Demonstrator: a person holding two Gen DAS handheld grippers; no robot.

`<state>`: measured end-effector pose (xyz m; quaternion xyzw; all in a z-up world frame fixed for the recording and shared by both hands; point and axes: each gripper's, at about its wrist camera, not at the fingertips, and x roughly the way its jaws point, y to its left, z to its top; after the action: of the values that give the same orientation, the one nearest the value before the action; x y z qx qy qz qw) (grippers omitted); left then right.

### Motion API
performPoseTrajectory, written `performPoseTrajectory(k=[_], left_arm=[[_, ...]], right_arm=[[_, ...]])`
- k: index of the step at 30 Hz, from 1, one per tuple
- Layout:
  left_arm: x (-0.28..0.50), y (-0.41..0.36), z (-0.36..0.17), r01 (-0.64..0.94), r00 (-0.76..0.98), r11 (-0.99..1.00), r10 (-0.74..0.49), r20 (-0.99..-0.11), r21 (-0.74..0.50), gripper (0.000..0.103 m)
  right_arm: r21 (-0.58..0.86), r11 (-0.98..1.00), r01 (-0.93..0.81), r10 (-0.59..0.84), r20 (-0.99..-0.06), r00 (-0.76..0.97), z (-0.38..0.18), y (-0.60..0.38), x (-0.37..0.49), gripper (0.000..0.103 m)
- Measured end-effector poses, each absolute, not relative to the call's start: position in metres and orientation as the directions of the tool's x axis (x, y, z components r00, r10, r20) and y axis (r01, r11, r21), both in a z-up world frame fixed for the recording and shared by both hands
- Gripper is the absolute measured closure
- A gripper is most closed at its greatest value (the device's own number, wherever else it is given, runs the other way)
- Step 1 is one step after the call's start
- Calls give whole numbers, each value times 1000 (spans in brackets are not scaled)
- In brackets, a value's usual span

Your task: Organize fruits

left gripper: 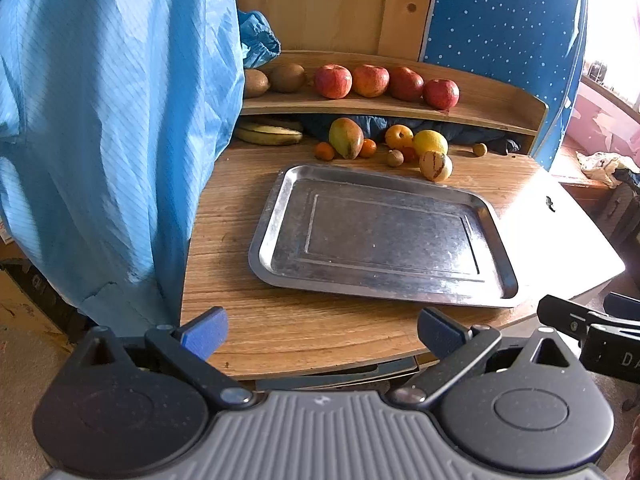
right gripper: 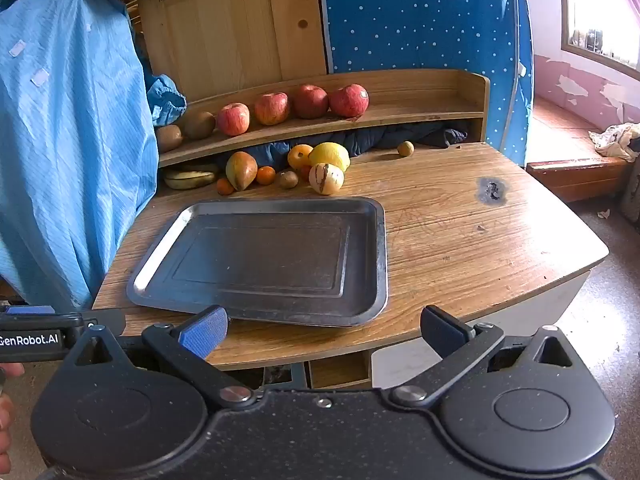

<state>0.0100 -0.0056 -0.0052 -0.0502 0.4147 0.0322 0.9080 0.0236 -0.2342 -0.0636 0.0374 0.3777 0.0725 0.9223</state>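
An empty metal tray (left gripper: 276,208) (right gripper: 160,248) lies on the wooden table. Behind it sit loose fruits: a mango (left gripper: 346,138) (right gripper: 241,170), a lemon (left gripper: 430,142) (right gripper: 329,155), a striped pale melon (left gripper: 435,165) (right gripper: 326,178), an orange (left gripper: 398,136), small tangerines (left gripper: 324,151) and bananas (left gripper: 268,135) (right gripper: 189,179). Several red apples (left gripper: 333,81) (right gripper: 233,119) and two kiwis (left gripper: 287,77) (right gripper: 199,124) line the shelf above. My left gripper (left gripper: 320,334) and right gripper (right gripper: 324,332) both stand open and empty at the table's near edge.
A blue garment (left gripper: 112,120) (right gripper: 68,152) hangs at the table's left side. A wooden shelf (left gripper: 480,114) (right gripper: 440,108) with dark cloth under it backs the table. A small brown fruit (right gripper: 405,148) lies apart at right. A burn mark (right gripper: 492,191) scars the tabletop.
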Motion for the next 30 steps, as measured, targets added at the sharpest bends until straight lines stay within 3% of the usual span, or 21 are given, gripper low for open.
performPoseTrajectory(k=[30], left_arm=[[24,-16,-17,-121,604,991,23,-796,-62,0]], right_arm=[[144,981,-128,193,-721,665,-74,-246,41,0]])
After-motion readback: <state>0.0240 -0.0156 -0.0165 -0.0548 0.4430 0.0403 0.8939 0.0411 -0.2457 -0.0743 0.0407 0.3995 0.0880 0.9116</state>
